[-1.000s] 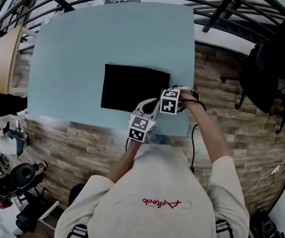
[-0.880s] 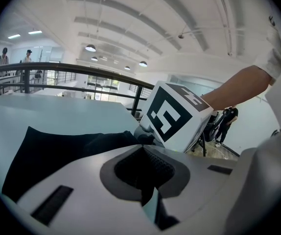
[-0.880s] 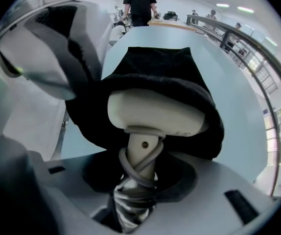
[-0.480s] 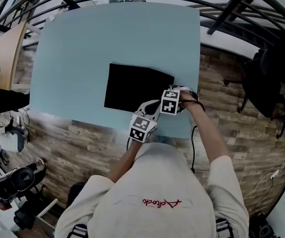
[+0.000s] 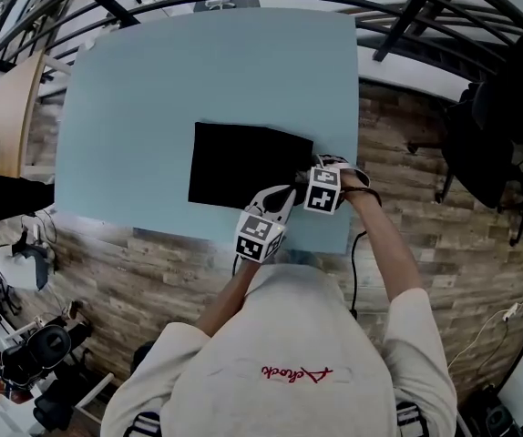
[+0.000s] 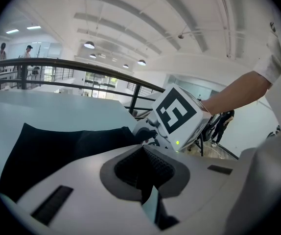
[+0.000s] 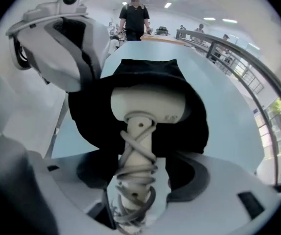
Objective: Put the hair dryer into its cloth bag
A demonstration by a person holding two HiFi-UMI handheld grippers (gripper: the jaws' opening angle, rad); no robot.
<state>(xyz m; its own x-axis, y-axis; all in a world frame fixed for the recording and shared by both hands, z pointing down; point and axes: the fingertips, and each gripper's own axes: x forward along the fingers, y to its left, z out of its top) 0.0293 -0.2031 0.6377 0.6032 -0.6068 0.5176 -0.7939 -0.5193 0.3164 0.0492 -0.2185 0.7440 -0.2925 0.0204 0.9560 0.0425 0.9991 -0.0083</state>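
A black cloth bag (image 5: 243,162) lies flat on the light blue table (image 5: 152,89). The white hair dryer (image 7: 148,104) is head-first in the bag's mouth, and dark fabric rings its head. Its handle (image 7: 138,151), wound with grey cord, sticks out between the jaws of my right gripper (image 7: 139,176). Those jaws have just been opening and stand apart from the handle. My left gripper (image 6: 143,173) is shut, apparently on the bag's edge beside the mouth. From the head view both grippers sit at the bag's near right corner, left (image 5: 287,192) and right (image 5: 309,182).
The table's near edge lies just under both grippers. Wood-plank floor surrounds the table, with black railings (image 5: 407,7) beyond and dark chairs (image 5: 489,144) at the right. A person (image 7: 135,13) stands past the table's far end. A cable (image 5: 353,262) hangs near my right arm.
My right gripper's marker cube has tipped and shifted slightly right, away from the bag's corner. The left gripper and the bag stay where they were.
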